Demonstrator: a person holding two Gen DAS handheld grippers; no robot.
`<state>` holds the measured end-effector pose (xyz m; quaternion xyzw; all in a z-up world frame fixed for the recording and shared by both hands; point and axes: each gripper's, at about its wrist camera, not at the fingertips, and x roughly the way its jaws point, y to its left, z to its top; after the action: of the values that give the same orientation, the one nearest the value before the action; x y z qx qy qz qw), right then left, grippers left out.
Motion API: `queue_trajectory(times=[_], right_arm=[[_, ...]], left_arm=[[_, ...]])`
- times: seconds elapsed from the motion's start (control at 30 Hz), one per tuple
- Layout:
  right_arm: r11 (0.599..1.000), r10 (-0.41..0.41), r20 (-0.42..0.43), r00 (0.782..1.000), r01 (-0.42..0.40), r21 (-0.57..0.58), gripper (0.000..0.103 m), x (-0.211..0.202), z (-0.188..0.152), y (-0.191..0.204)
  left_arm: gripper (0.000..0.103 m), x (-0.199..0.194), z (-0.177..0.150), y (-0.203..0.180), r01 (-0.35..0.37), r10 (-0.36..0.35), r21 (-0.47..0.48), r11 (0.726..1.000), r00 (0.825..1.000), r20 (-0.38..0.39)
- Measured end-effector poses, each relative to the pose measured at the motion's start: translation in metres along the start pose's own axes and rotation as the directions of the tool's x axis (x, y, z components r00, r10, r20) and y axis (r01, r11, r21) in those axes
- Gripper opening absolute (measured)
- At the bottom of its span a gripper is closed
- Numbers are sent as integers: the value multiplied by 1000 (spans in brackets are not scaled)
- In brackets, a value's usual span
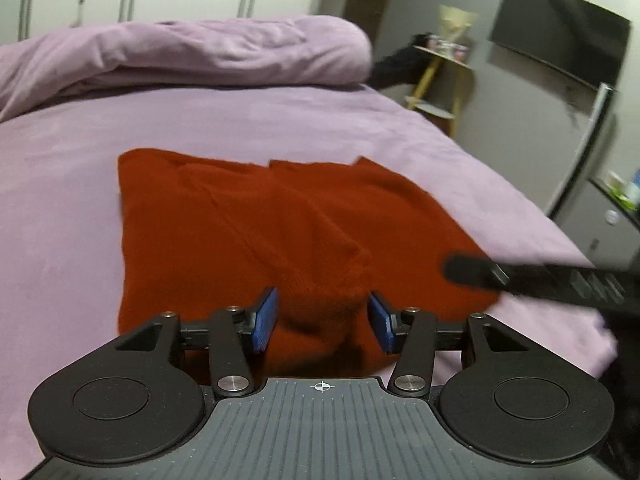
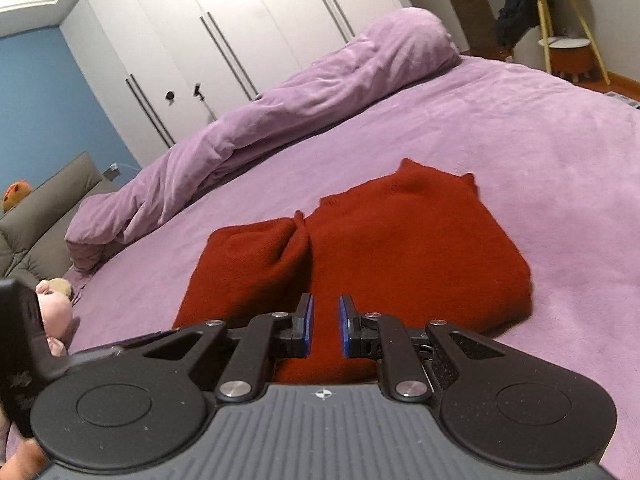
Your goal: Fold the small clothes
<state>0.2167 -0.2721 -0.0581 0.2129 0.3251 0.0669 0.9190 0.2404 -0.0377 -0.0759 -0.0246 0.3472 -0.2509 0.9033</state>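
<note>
A red knit garment [image 1: 256, 232] lies partly folded on the purple bed [image 1: 60, 208]; it also shows in the right wrist view [image 2: 400, 248] with a bunched fold on its left side. My left gripper [image 1: 322, 320] is open just above the garment's near edge, its blue pads wide apart over a raised fold. My right gripper [image 2: 325, 326] hovers over the garment's near edge, its blue pads a small gap apart with nothing between them. The right gripper's dark body [image 1: 540, 280] reaches in from the right in the left wrist view.
A rolled purple duvet [image 2: 260, 120] lies along the far side of the bed. White wardrobe doors [image 2: 240, 32] stand behind it. A yellow-legged shelf [image 2: 568, 28] stands at the far right. A grey sofa [image 2: 36, 216] and a plush toy [image 2: 54, 304] are at the left.
</note>
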Motion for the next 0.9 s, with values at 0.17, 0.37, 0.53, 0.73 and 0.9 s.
queue_trajectory(times=[0.17, 0.37, 0.53, 0.73, 0.9], right_arm=[[996, 81, -13, 997, -81, -47, 14, 14, 15, 29], [985, 56, -188, 981, -85, -151, 12, 63, -5, 54], [993, 7, -239, 971, -35, -113, 6, 69, -19, 28], [987, 146, -100, 984, -151, -47, 33, 41, 11, 35], [981, 189, -199, 961, -194, -4, 38, 73, 15, 43]], left_arm=[[54, -45, -9, 12, 45, -42, -74, 996, 998, 40], [54, -58, -14, 50, -77, 89, -225, 971, 995, 43], [53, -54, -18, 80, -112, 128, -346, 931, 992, 21], [54, -39, -19, 92, -151, 151, -418, 896, 988, -33], [55, -37, -19, 91, -173, 164, -425, 888, 985, -58]])
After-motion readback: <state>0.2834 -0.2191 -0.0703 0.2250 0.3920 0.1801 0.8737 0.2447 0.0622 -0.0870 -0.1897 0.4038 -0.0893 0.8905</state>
